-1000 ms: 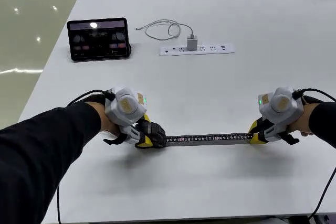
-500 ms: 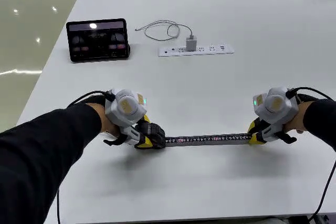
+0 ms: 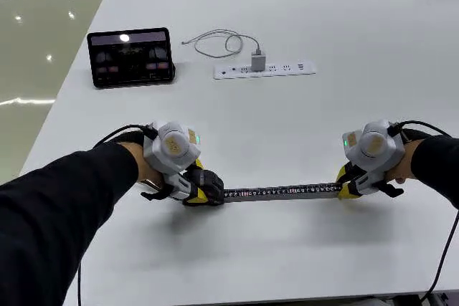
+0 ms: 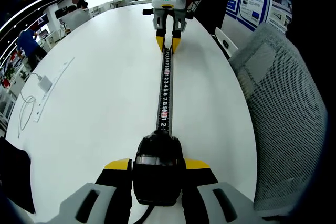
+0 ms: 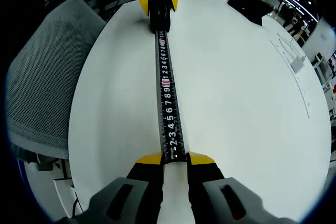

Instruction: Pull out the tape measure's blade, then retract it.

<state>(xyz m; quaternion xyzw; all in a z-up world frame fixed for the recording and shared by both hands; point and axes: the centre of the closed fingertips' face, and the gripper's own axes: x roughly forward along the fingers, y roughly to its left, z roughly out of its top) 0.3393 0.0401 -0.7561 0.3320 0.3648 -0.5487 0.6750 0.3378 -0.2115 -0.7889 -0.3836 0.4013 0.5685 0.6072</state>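
The black tape measure case [image 3: 206, 185] [image 4: 158, 167] rests on the white table, and my left gripper [image 3: 196, 191] [image 4: 157, 165] is shut on it. Its numbered blade [image 3: 281, 192] [image 4: 165, 87] [image 5: 167, 98] lies flat along the tabletop, drawn out toward the right. My right gripper [image 3: 345, 188] [image 5: 175, 158] is shut on the blade's free end. In the left gripper view the right gripper [image 4: 167, 40] shows at the far end of the blade. The right gripper view looks back along the blade to the case [image 5: 158, 9] between the left gripper's yellow tips.
A tablet [image 3: 130, 56] stands at the back left of the table. A white power strip [image 3: 264, 69] with a plugged charger and coiled cable [image 3: 215, 41] lies behind the work. A grey mesh chair [image 4: 278, 108] sits at the table's near edge [image 3: 287, 293].
My right gripper has moved left toward the case, so slightly less blade shows between the grippers. The left gripper holds the case in place. The camera tilted a little.
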